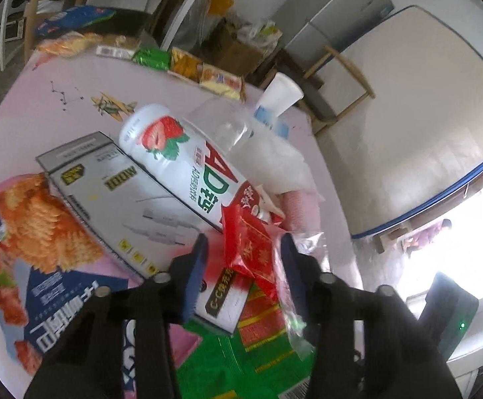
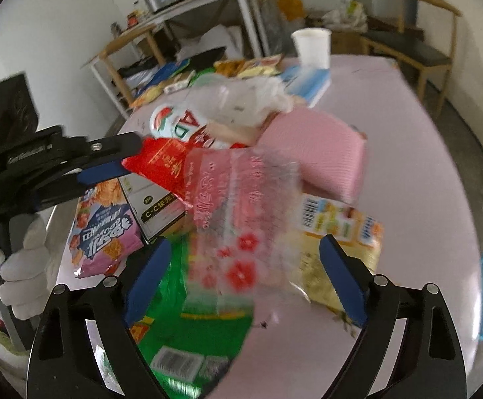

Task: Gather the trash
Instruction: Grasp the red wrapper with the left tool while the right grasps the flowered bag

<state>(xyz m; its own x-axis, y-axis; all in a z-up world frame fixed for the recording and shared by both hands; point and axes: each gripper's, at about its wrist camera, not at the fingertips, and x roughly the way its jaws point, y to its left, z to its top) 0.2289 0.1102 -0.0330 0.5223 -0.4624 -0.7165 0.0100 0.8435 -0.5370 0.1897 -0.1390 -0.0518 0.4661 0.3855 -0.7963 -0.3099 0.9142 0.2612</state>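
My left gripper [image 1: 244, 259] reaches into a pile of trash on the table with the pink cloth [image 1: 58, 99]. Between its 2 blue fingers [image 1: 196, 269] sits a red crumpled wrapper [image 1: 251, 249]. From the right wrist view the 2 fingers look closed on the edge of this red wrapper [image 2: 161, 163], so I say it is pinched there. A white gloved hand [image 2: 22, 266] holds this gripper.

My right gripper [image 2: 244, 279] has its fingers [image 2: 148, 276] wide apart. A clear plastic bag with red flowers [image 2: 241, 226] lies between them, but the pads do not press it, and I cannot tell if they touch it.

The rest of the trash lies close together. A white bottle with a strawberry picture [image 1: 181, 163] lies on its side on a grey carton box [image 1: 108, 199]. Under the red wrapper is a green packet [image 2: 188, 299]. Left of the box lies a snack bag with fried food picture [image 1: 19, 249]. A pink sponge-like pad [image 2: 321, 153] and a yellow noodle packet [image 2: 338, 239] lie to the right of the pile. A crumpled clear bag [image 2: 241, 99] rests on top of the bottle. A white paper cup [image 2: 311, 46] stands upright at the far end of the table, on a blue and white box [image 2: 308, 83].
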